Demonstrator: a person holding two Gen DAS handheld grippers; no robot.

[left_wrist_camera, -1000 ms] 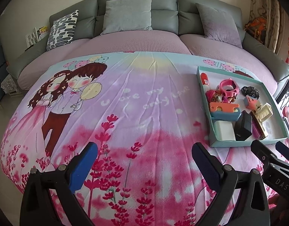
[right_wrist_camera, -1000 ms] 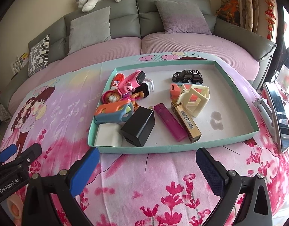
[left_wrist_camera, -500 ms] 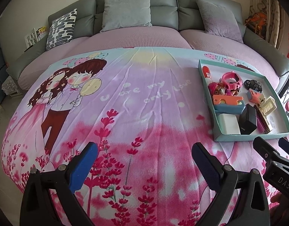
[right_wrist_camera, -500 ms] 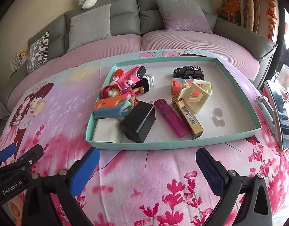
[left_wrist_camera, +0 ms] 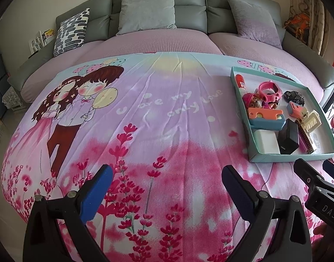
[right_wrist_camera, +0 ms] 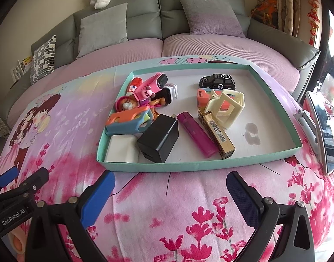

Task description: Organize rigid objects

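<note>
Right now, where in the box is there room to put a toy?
The box's right side is bare, between the cream holder and the right wall. The left half is crowded around the black block.

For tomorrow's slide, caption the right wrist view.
Open right tongs face a teal tray of jumbled small objects on a floral blanket.

The pink printed cloth [left_wrist_camera: 167, 120] carried white words, "U are my only Love". The body of the left gripper [right_wrist_camera: 13, 215], seen at the edge of the right wrist view, had the label "GenRobot.AI". The right gripper [left_wrist_camera: 329, 208] showed the letters "DAS" in the left wrist view. The black toy car [right_wrist_camera: 217, 81] had "CS" on its door. Other labels were too small to read.
</note>
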